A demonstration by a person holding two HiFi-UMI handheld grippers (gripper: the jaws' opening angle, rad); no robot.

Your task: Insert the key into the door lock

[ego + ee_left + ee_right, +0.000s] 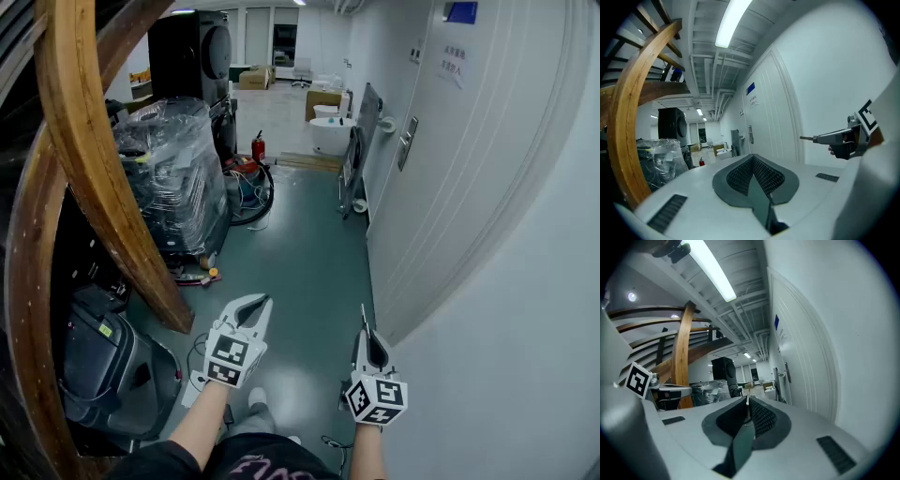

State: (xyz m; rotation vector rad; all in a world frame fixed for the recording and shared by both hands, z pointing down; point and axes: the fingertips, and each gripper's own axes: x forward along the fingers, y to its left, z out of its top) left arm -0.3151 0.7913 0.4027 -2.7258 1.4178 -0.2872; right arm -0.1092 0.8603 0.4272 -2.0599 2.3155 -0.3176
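Key [747, 403] between right tongs [365, 334]

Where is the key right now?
In the head view, the key sticks forward from the right gripper at lower right, beside the white wall, well short of the door lock.

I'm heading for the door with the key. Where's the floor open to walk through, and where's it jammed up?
Open: the green floor strip between the plastic-wrapped stack and the door, right ahead of the right gripper holding the key. Crowded: the left side, with the wooden beam and black case, and around the fire extinguisher.
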